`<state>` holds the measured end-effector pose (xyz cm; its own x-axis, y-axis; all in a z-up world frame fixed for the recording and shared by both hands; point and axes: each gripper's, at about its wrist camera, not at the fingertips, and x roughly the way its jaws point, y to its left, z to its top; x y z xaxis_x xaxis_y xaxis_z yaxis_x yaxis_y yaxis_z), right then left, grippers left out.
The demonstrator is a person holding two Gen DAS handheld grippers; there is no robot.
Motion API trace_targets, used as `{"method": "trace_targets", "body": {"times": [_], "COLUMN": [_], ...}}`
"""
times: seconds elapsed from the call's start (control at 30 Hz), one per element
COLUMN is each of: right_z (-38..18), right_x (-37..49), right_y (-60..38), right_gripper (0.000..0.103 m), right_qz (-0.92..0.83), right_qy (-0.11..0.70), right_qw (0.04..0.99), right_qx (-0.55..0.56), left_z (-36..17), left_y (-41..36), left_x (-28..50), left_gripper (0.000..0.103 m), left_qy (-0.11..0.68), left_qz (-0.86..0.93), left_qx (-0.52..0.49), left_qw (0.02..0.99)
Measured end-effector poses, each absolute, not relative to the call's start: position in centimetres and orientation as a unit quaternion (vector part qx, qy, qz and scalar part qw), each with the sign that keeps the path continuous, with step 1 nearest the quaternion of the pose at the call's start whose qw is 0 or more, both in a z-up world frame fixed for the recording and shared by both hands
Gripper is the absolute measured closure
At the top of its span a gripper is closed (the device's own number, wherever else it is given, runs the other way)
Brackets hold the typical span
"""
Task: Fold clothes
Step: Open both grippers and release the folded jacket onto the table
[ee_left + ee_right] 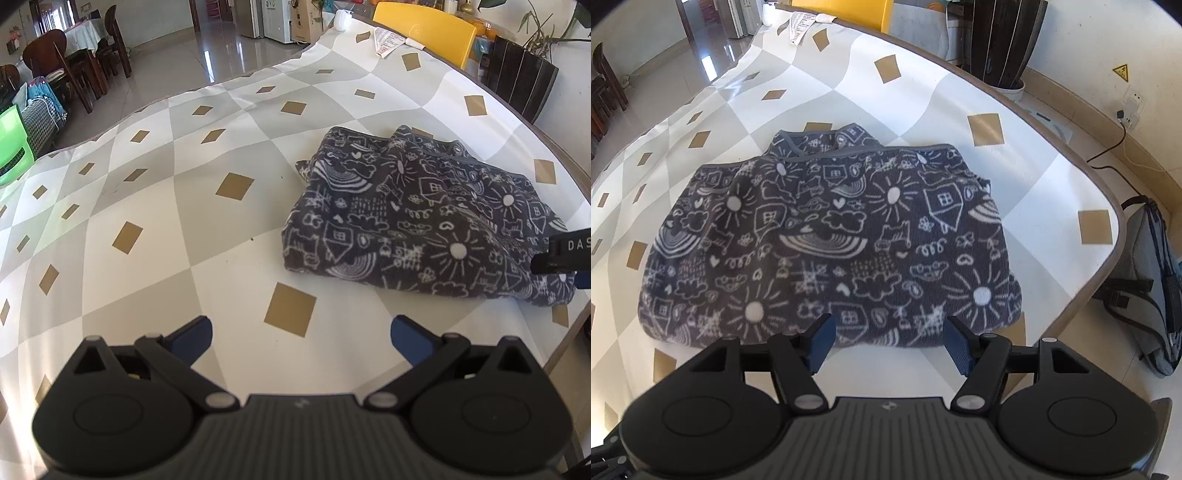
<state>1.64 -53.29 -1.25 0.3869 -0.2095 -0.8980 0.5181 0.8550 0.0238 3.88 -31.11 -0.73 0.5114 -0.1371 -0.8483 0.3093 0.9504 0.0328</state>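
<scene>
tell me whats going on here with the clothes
A person holds two tongs over a table with a patterned cloth cover. A dark printed garment lies folded in a compact bundle near the table's edge. The left tongs are open over bare cover beside it; the right tongs are open above its near edge. Neither holds anything, so the fold looks done or nearly so.

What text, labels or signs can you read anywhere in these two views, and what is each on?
"DAS", white letters cut off by the frame edge, on the black body of the right gripper entering the left wrist view.
Yellow triangular warning sign on the wall: a symbol only, no words legible.
White printed paper slip at the far end of the table: print too small to read.
Cardboard box on the floor: markings too blurred to read.
</scene>
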Motion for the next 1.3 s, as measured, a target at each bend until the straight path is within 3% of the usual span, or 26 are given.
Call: {"method": "trace_targets", "body": {"times": [1.3], "right_z": [-3.2], "right_x": [-6.8], "right_y": [-47.2], "right_gripper": [0.039], "right_qz": [-0.239], "right_qy": [0.519], "right_qw": [0.807], "right_qx": [0.149], "left_z": [1.0], "left_y": [-26.9], "left_x": [-6.7], "left_gripper": [0.0], "left_qy": [0.464], "left_qz": [-0.115], "left_qx": [0.11], "left_qw": [0.872]}}
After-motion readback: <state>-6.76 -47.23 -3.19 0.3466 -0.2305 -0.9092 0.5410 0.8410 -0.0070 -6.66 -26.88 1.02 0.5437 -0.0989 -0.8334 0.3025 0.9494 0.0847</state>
